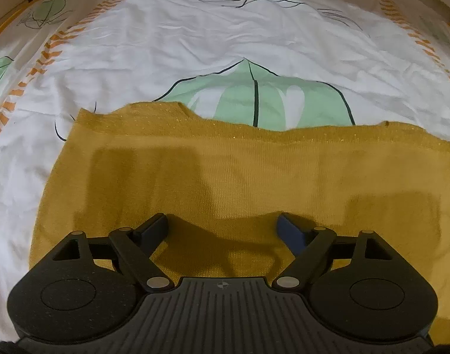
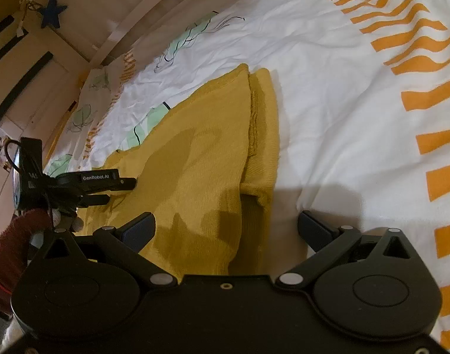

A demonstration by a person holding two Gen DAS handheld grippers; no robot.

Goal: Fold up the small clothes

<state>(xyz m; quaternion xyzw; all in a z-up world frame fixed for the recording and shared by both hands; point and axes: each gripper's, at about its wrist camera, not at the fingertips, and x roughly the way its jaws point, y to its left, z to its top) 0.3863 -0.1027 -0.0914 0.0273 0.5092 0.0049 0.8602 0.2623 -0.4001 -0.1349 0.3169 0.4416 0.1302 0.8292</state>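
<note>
A mustard-yellow knit garment [image 1: 225, 171] lies flat on a bed sheet, its far edge uneven. My left gripper [image 1: 223, 224] is open and empty, hovering just above the garment's near part. In the right wrist view the same garment [image 2: 201, 159] shows a folded flap along its right side [image 2: 263, 135]. My right gripper [image 2: 226, 225] is open and empty over the garment's near right edge. The left gripper [image 2: 118, 190] shows in that view at the left, over the garment's left side, held by a hand in a dark red sleeve.
The bed sheet [image 1: 171, 41] is white with green leaf prints and orange stripes [image 2: 425, 94]. A wooden bed frame [image 2: 136, 20] runs along the far side. A cupboard with a blue star [image 2: 51, 11] stands beyond it.
</note>
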